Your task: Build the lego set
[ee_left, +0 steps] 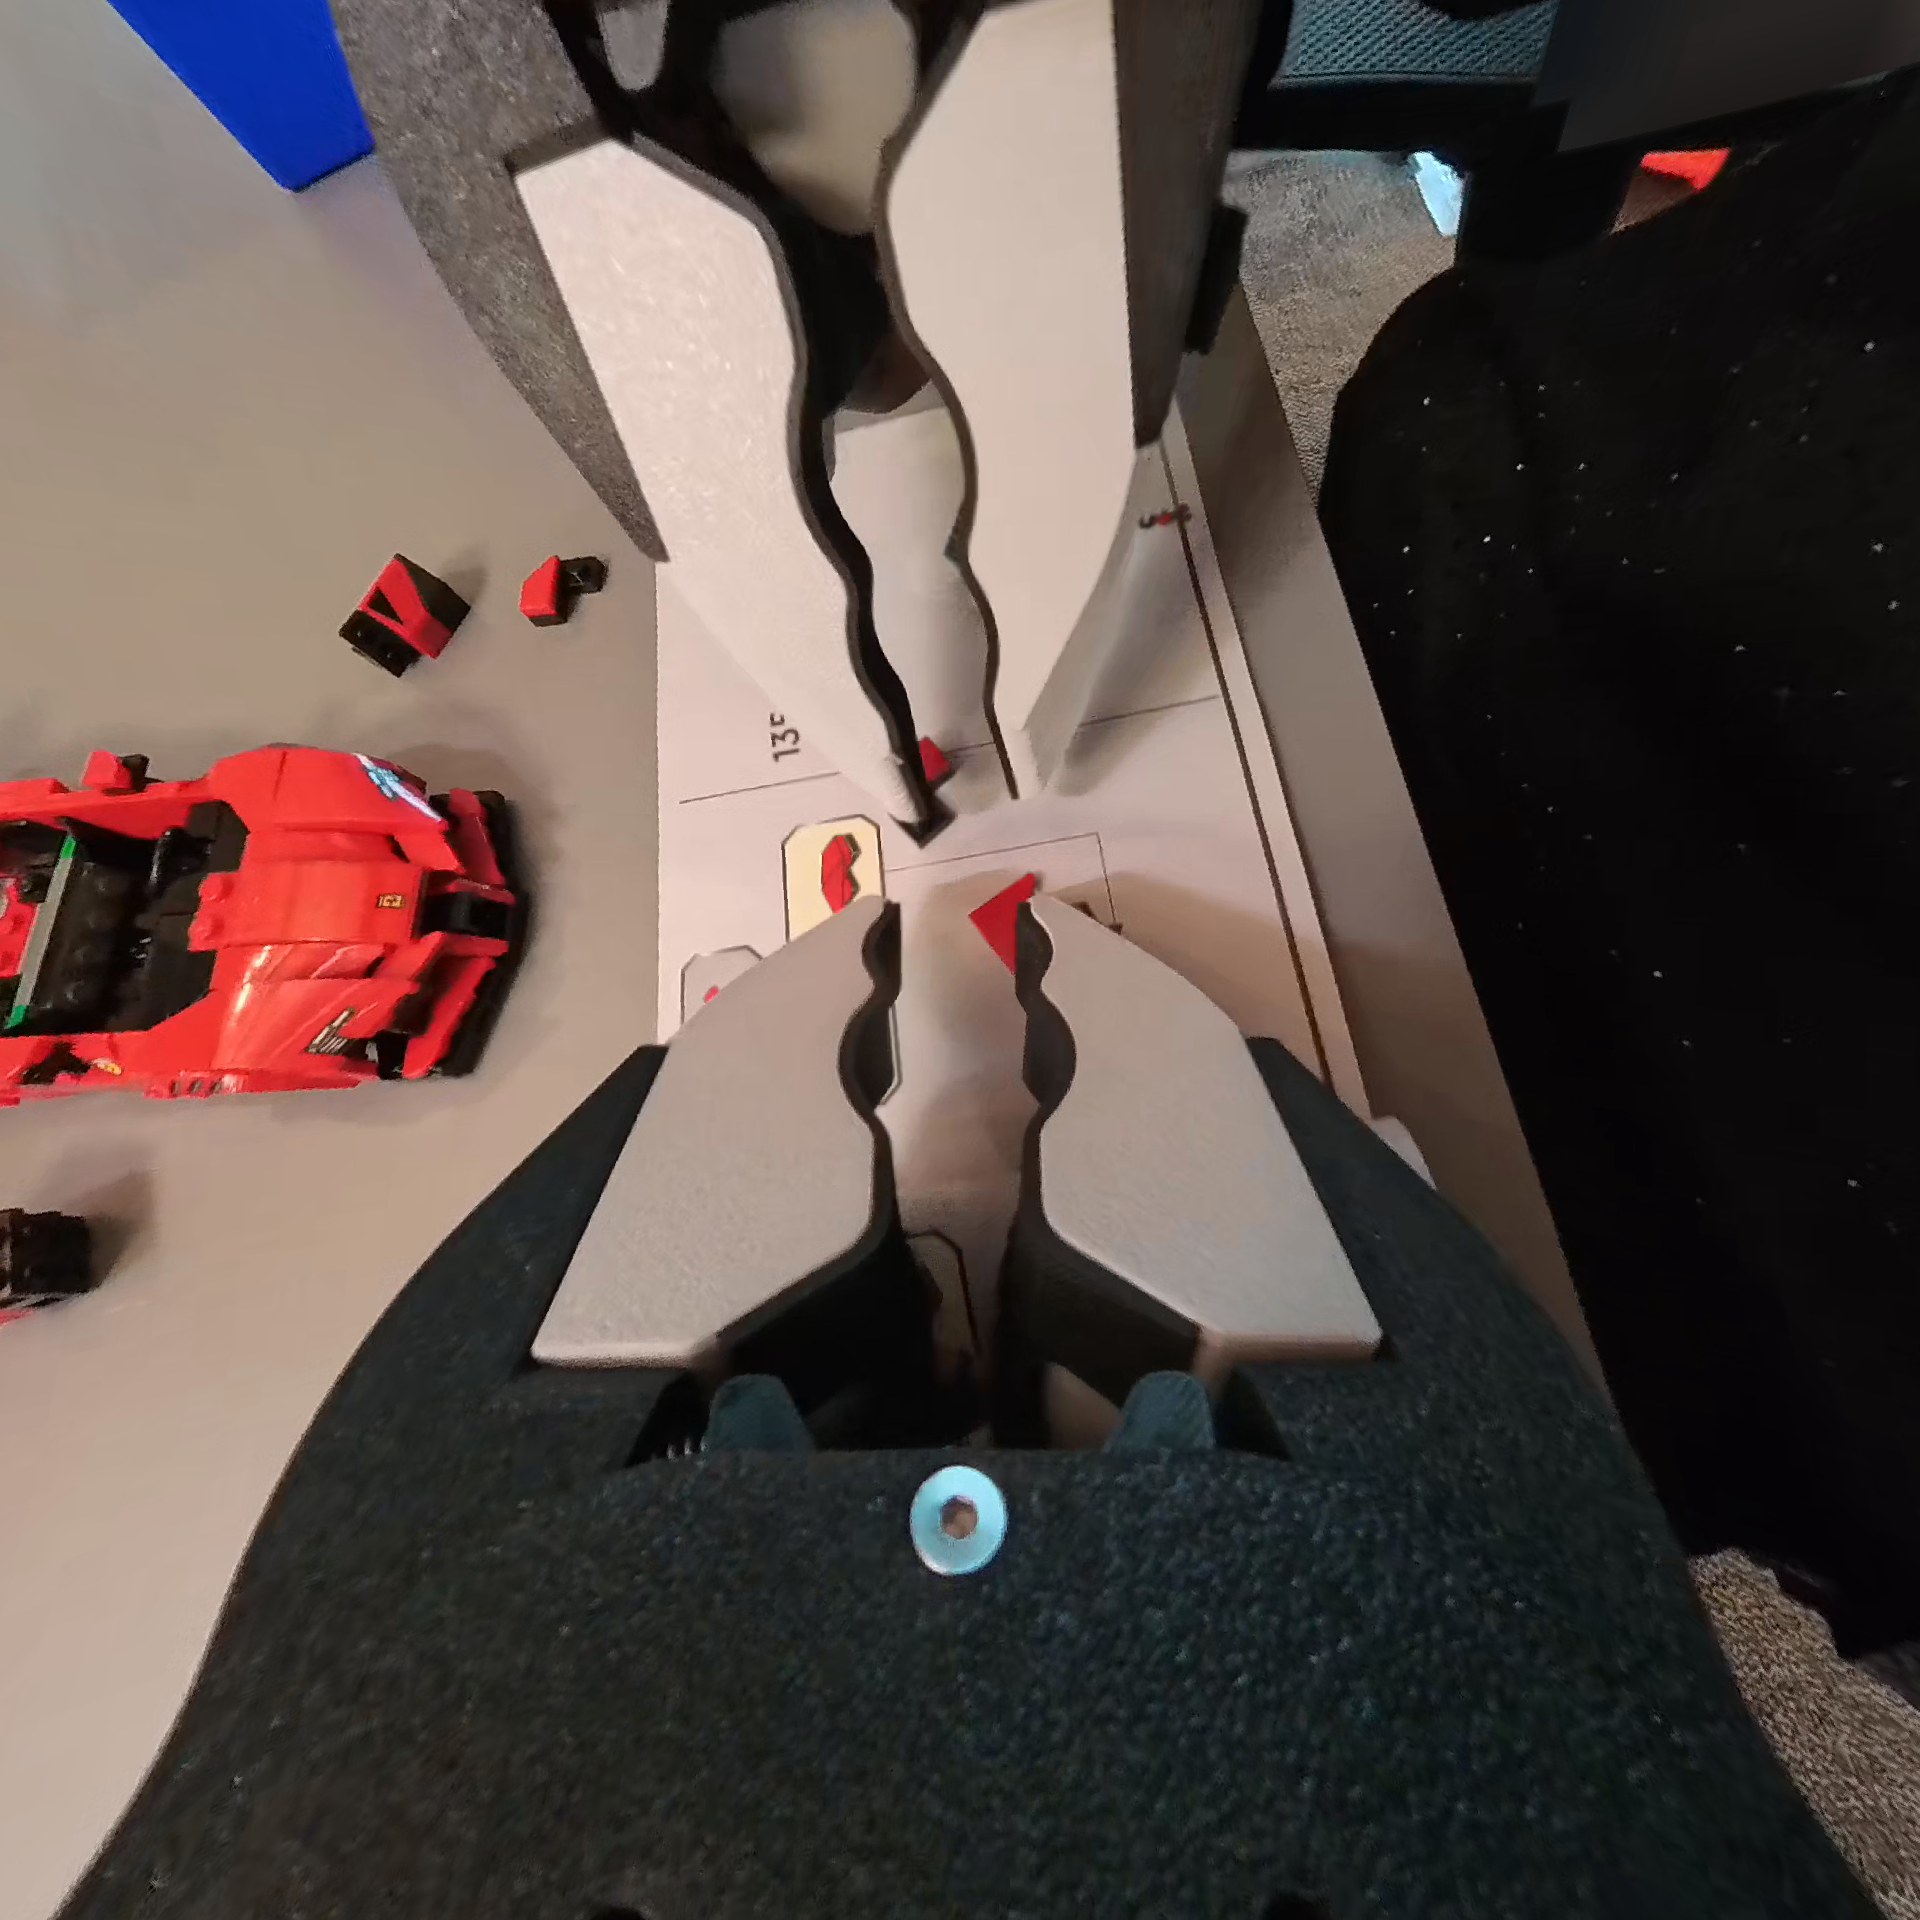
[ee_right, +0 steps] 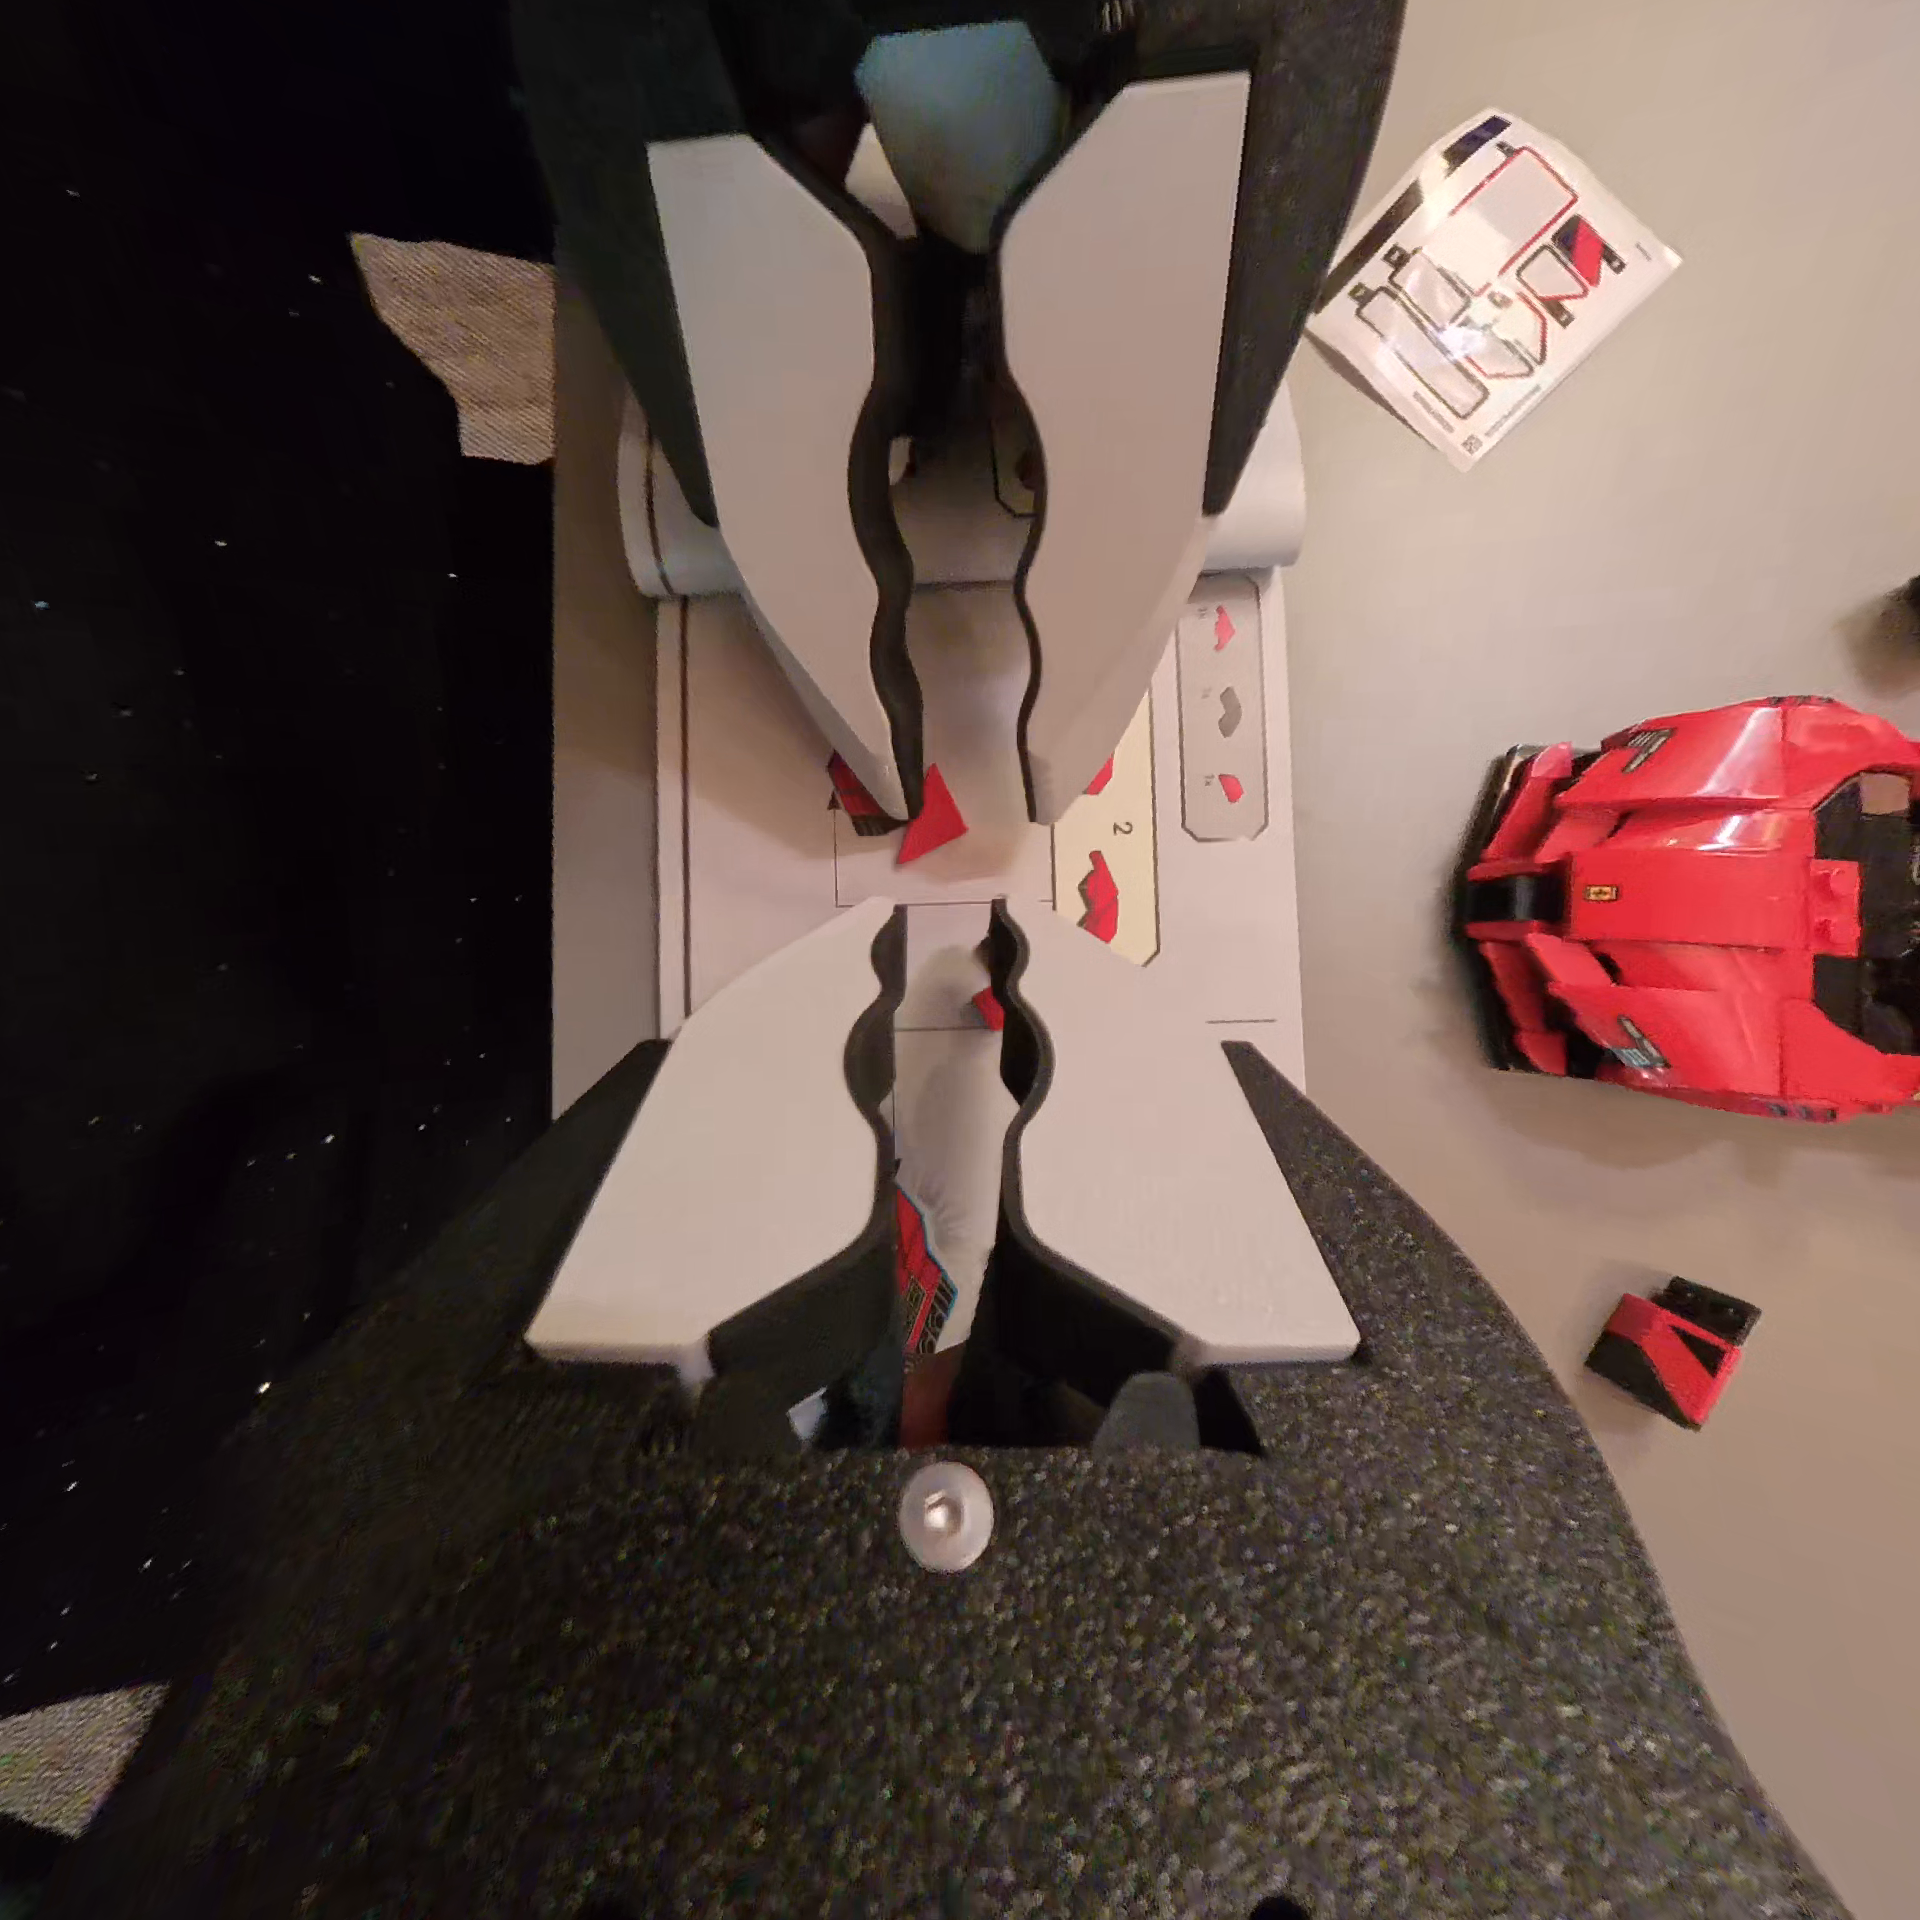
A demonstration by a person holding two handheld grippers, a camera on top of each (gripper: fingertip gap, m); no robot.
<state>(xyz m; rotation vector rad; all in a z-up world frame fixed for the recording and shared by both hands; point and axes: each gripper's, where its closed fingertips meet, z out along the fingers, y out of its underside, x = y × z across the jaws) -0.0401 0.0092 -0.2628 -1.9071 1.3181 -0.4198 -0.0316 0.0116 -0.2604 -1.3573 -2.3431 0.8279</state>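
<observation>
Both pairs of tongs meet tip to tip over the open white instruction booklet (ee_left: 1164,748) lying near the table's (ee_left: 260,416) edge. The left tongs (ee_left: 956,914) stand narrowly parted, a small red wedge-shaped Lego piece (ee_left: 1003,920) touching one fingertip; whether it is gripped I cannot tell. The right tongs (ee_right: 945,909) are likewise narrowly parted, a tiny red brick (ee_right: 987,1008) against one inner finger edge. The red Lego race car (ee_right: 1704,914) sits on the table well apart from the booklet, a red-and-black sloped sub-assembly (ee_right: 1673,1356) near it, and a sticker sheet (ee_right: 1496,286) beside the booklet.
</observation>
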